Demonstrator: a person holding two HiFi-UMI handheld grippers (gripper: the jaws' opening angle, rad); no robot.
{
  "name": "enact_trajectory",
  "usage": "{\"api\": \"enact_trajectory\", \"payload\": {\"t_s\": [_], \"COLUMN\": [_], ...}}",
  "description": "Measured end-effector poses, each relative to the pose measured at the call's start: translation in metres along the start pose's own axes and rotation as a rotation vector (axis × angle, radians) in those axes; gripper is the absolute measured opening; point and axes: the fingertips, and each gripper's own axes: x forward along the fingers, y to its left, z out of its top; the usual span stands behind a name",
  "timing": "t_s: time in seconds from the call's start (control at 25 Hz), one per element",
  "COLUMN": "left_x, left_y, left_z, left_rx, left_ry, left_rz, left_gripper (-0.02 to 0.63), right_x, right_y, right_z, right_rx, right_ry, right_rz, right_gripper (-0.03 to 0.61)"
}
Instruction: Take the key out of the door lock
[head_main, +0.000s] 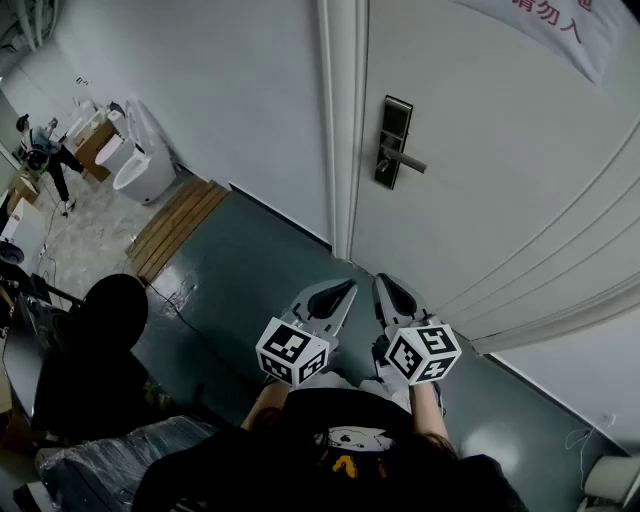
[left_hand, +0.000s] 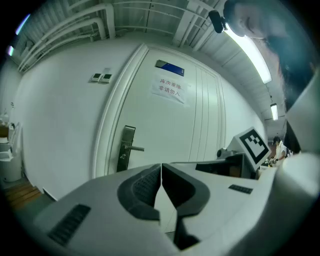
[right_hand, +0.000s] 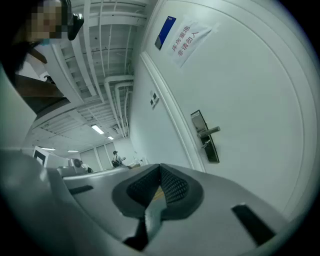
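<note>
A dark lock plate with a silver lever handle sits on the white door. Just under the lever a small piece, likely the key, sticks out of the plate; it is too small to make out in the head view. My left gripper and right gripper hang side by side in front of the person's body, well short of the door and below the lock. Both point toward the door. Each has its jaws shut with nothing between them, as the left gripper and right gripper show in their own views.
The door frame and a white wall stand left of the door. A paper sign hangs on the door. The floor is grey; a wooden strip and white fixtures lie far left. A person stands in the distance.
</note>
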Motion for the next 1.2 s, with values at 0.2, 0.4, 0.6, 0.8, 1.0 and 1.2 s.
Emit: {"api": "enact_trajectory", "payload": {"t_s": [0.2,0.4,0.6,0.8,1.0,1.2], "left_x": [0.001,-0.003,-0.012,-0.019,-0.026,-0.026], "left_y": [0.009,0.013,0.019,0.03,0.043,0.064], "left_z": [-0.003,-0.003,-0.004,-0.003,-0.003,-0.002], "left_rx": [0.0,-0.001,-0.005,-0.015,-0.024,-0.03], "left_ry": [0.003,-0.003,-0.009,-0.017,-0.025,-0.026], "left_rz": [-0.001,-0.01,-0.002,0.032,0.07,0.119], "left_gripper": [0.012,0.012,0.012,0.012,0.012,0.012], "right_x": [0.008,0.012,0.015,0.024,0.039,0.065], "right_y": [-0.001,0.005,0.012,0.014,0.024,0.029], "right_z": [-0.004,-0.007,-0.011,-0.011,-0.013,-0.014], "right_rx": [0.008,0.001,-0.002,-0.006,-0.014,-0.014], "right_ry": [-0.001,0.002,0.009,0.022,0.038,0.06], "right_rz": [-0.003,0.001,0.006,0.021,0.061,0.11], "right_gripper": [0.005,0.006,0.006,0.006,0.006,0.006]}}
